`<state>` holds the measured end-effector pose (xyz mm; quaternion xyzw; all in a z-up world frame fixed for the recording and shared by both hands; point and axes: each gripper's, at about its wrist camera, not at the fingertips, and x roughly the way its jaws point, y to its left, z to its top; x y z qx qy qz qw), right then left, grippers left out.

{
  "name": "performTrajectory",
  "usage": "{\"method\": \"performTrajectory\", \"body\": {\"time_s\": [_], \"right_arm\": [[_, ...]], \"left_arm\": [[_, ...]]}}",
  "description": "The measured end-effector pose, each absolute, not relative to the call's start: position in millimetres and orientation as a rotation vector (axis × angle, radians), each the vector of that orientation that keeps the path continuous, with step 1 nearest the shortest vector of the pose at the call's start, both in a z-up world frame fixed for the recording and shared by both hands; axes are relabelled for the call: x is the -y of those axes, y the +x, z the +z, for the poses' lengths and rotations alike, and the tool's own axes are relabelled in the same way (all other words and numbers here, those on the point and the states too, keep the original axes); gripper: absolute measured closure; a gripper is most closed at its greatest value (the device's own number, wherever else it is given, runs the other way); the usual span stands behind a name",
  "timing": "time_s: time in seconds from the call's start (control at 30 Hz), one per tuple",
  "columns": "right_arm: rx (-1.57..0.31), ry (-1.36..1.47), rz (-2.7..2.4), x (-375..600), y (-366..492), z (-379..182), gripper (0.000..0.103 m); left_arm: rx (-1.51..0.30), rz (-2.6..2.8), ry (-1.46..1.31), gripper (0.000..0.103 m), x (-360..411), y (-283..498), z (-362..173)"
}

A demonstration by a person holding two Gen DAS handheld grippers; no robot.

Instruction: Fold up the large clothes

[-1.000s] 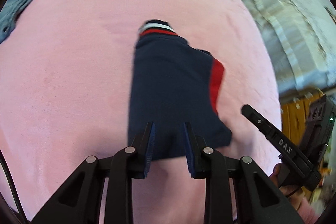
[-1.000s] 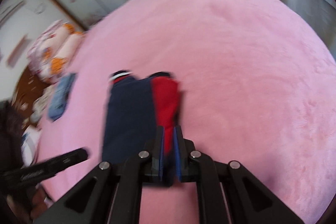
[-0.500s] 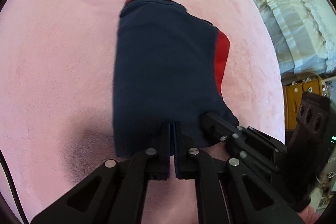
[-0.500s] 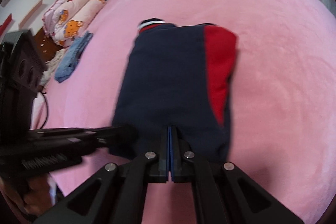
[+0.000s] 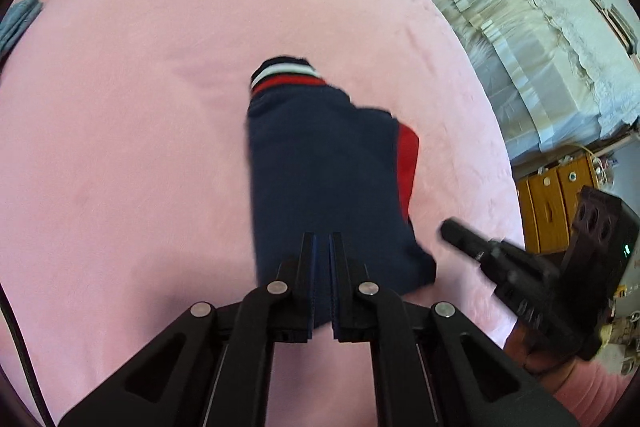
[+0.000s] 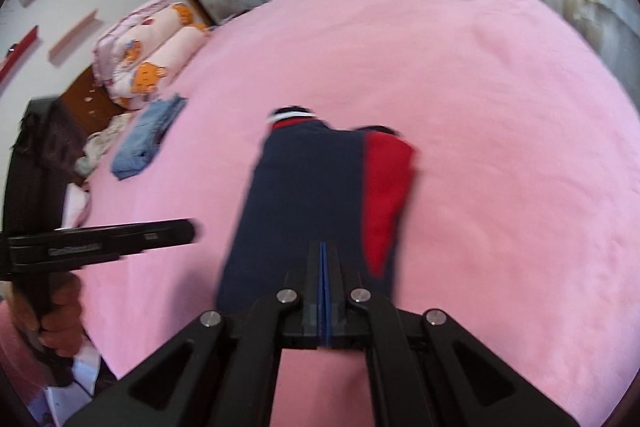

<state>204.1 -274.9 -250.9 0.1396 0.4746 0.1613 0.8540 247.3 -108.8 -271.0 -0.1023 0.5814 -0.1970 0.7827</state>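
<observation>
Pink bed cover (image 5: pixel 140 147) carries the folded navy-and-red garment (image 5: pixel 324 179) at centre. Left tool (image 5: pixel 322 259) pinches its near hem. Right tool (image 6: pixel 324 263) is pressed together over that hem; its grip cannot be confirmed. Tool lettering is blurred, unreadable.

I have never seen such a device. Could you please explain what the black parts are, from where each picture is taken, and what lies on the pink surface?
A person holds a pair of hand-held tongs in each hand, with a camera on each looking forward along its two fingers. One picture looks along the left tongs, the other along the right tongs; each also shows the other pair at its side. On the pink bed lies a folded navy and red garment, and farther away a blue cloth and pillows. Both tongs are shut over the garment's near edge and seem to hold nothing.
</observation>
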Motion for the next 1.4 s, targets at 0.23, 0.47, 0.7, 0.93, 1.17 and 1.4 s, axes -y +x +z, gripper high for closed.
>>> {"method": "performTrajectory", "body": {"time_s": [0.23,0.47,0.7,0.93,1.17,1.4], "right_arm": [[-1.054,0.372,0.367,245,259,-301,0.103],[-0.994,0.434,0.275,264,300,-316,0.103],[-0.962,0.385,0.075,310,301,-311,0.103],[-0.969,0.666,-0.052,386,267,-309,0.100],[-1.107,0.684,-0.084,392,240,-294,0.100],[-1.274,0.709,-0.052,363,212,-297,0.100]], "left_arm": [[-1.291,-0.426,-0.277,0.101,134,303,-317],[-1.227,-0.437,-0.276,0.101,145,343,-324],[-1.162,-0.284,-0.277,0.099,116,367,-312],[-1.192,-0.173,-0.323,0.097,72,357,-317],[-1.255,-0.068,-0.273,0.087,68,322,-306],[-1.350,-0.019,-0.244,0.053,94,287,-299]]}}
